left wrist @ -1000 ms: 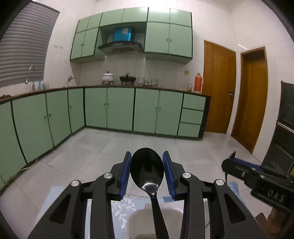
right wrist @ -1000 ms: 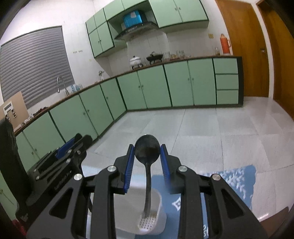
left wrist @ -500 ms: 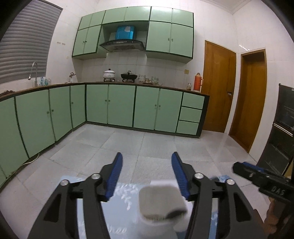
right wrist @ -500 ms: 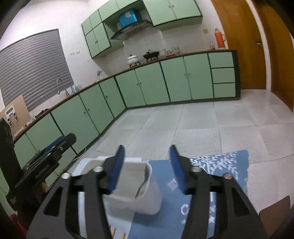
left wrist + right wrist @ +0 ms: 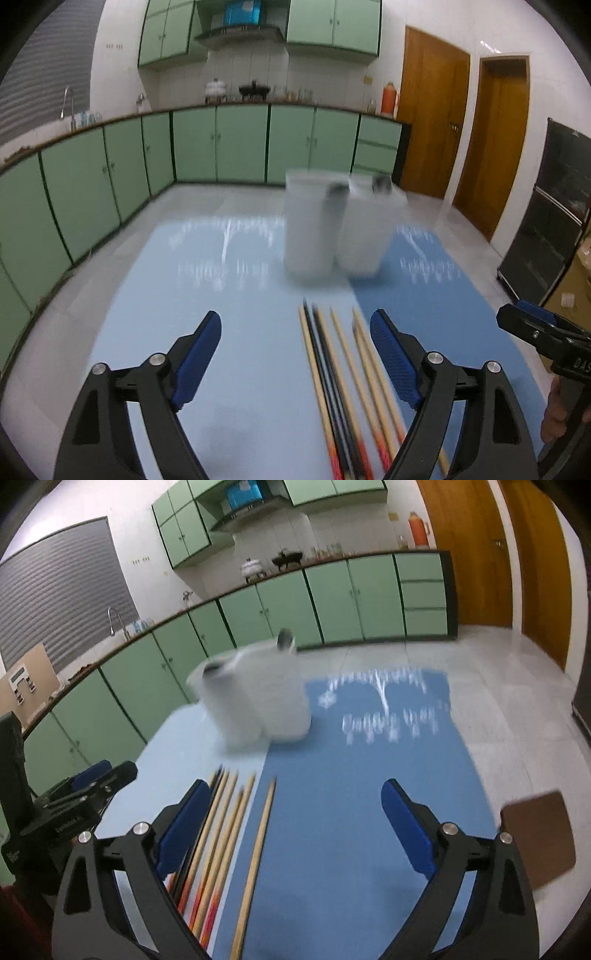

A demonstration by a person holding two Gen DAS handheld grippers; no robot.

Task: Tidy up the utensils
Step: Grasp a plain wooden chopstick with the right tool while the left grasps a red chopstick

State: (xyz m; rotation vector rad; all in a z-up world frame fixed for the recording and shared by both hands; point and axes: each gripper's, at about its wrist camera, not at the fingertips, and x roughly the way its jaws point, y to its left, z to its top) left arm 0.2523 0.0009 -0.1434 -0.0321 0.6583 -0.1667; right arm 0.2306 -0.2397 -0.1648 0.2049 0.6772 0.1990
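Observation:
A white two-compartment utensil holder (image 5: 334, 225) (image 5: 255, 698) stands on the mats, blurred, with a dark spoon head (image 5: 337, 190) (image 5: 284, 638) showing in each compartment. Several chopsticks (image 5: 343, 384) (image 5: 221, 842) lie side by side in front of it; one (image 5: 256, 853) lies apart on the dark mat. My left gripper (image 5: 295, 362) is open and empty above the chopsticks' left side. My right gripper (image 5: 293, 834) is open and empty, to the right of the chopsticks. Each gripper shows in the other's view: the right (image 5: 546, 332), the left (image 5: 85, 790).
A light blue mat (image 5: 221, 288) and a dark blue mat (image 5: 369, 775) cover the table. A brown coaster-like square (image 5: 539, 834) lies at the table's right edge. Green kitchen cabinets (image 5: 240, 144) and wooden doors (image 5: 436, 122) stand beyond.
Both grippers let go of the black spoons into the white holder, opened, and pulled back and down. The chopsticks have come into view below them.

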